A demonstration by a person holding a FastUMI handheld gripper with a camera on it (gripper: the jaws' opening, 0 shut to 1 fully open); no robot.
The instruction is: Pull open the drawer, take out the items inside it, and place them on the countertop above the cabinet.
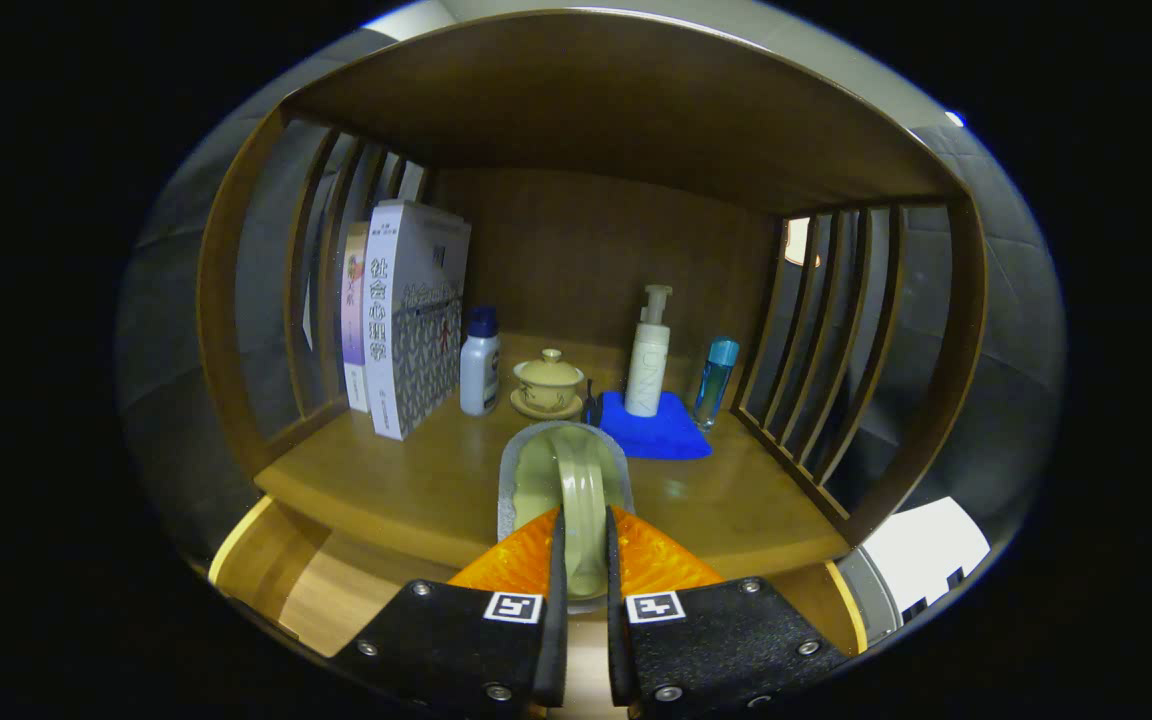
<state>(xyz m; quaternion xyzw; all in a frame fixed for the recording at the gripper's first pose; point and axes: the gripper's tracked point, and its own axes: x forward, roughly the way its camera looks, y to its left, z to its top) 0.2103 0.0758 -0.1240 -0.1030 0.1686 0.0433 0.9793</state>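
a wooden countertop [416,480] sits inside a brown cabinet alcove with slatted sides. the open drawer [316,590] shows pale wood just below its front edge. the gripper [583,545] is clamped on the arched handle of a grey-green lidded container [564,480], held at the counter's front edge. beyond it – two upright books [406,320] with chinese titles, a white bottle [480,362], a lidded teacup [547,384], a pump bottle [649,352] on a blue cloth [658,430], a blue bottle [715,380].

Tool [583,530] clamped on cup handle [581,500]
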